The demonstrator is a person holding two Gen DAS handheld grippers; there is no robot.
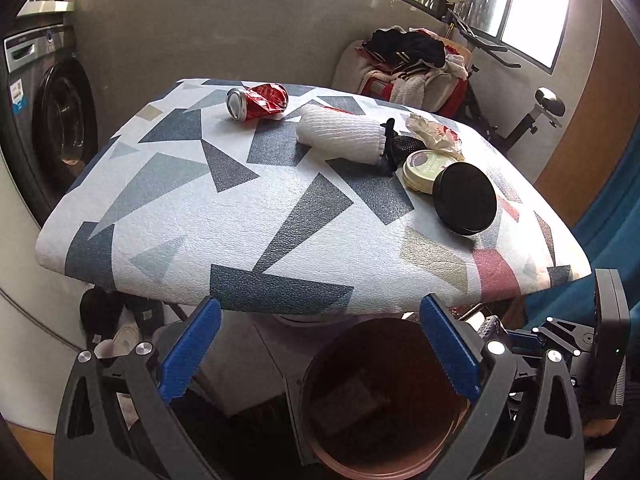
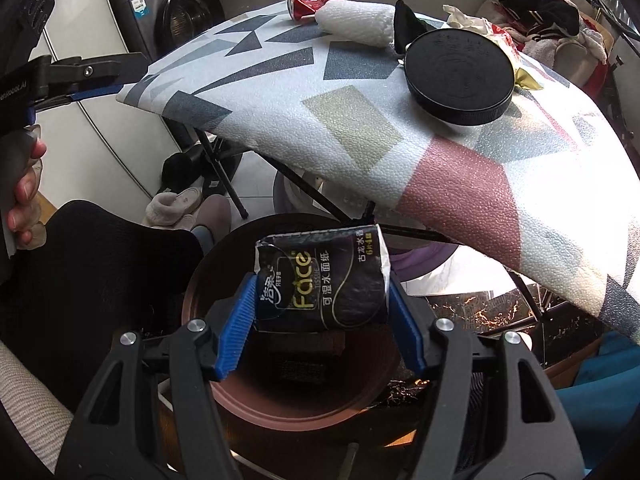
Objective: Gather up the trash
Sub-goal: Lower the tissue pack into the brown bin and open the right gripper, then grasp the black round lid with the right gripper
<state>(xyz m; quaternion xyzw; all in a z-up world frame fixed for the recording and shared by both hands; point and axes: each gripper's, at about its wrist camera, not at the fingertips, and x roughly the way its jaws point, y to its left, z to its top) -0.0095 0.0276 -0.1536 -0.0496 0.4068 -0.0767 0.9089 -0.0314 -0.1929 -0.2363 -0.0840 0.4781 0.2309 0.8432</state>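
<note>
Now your right gripper hangs straight over the mouth of the brown bin, with the black tissue packet between its blue pads; the jaws stand partly apart, and whether the pads press the packet or have let it go you cannot tell from this view, though the packet sits where a drop would land it inside; something dark already lies at the bottom of the bin. Your left gripper is spread wide and holds nothing, poised just above the same bin and facing the patterned table ahead of it, which suits a fresh reach. Beyond its fingers, on the far side of the table, lies the crushed red can; nearer and to the right rests the white foam sleeve, then a crumpled wrapper, a cream tin and a black lid leaning against it. Most of the trash looks uncollected; keeping the bin under the table edge makes each trip short.
</note>
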